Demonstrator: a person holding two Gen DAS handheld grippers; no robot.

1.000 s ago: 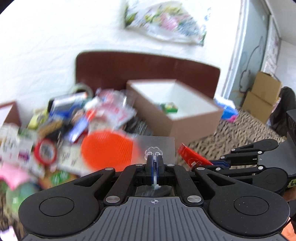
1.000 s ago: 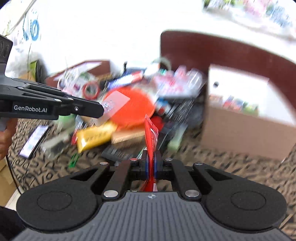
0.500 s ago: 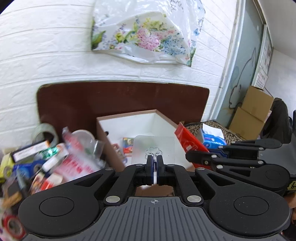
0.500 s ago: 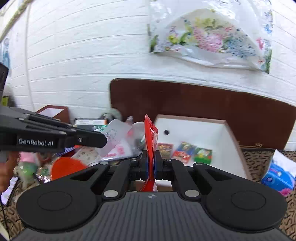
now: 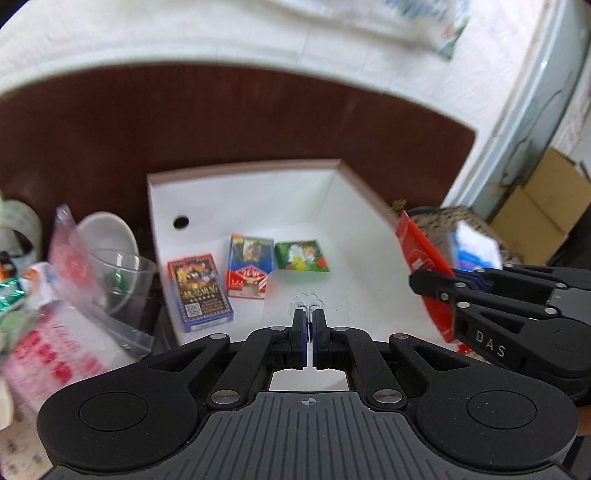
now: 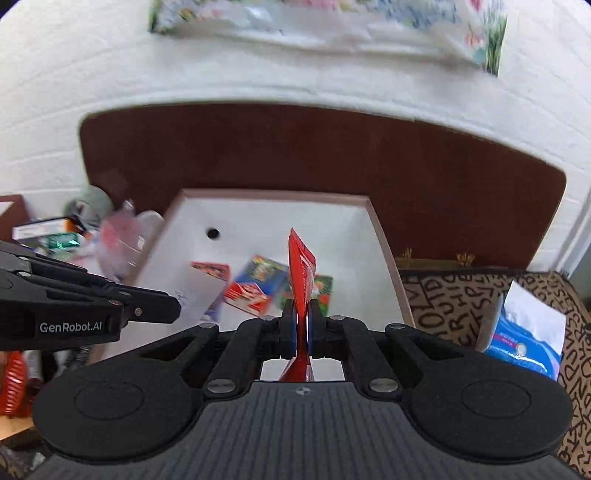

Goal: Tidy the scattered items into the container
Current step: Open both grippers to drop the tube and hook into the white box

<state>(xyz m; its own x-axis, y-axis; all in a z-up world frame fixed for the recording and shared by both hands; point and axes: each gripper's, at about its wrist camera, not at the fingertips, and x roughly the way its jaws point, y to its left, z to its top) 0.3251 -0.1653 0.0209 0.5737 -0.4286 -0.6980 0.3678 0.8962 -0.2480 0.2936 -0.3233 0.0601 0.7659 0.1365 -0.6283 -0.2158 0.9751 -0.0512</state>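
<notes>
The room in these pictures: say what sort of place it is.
Probably a lived-in room at home, perhaps a bedroom: a dark brown headboard-like panel against a white brick wall, a letter-patterned cover, and stacked cardboard boxes by the door.

A white brick wall fills the background, with a flower-printed plastic bag hanging on it near the top. Below it stands a dark brown board with rounded corners, upright against the wall. To the right, a cloth patterned with black letters on tan covers the surface. A blue tissue pack with a white sheet sticking up lies on that cloth. Farther right, in the left wrist view, two stacked cardboard boxes sit near a pale door.
</notes>
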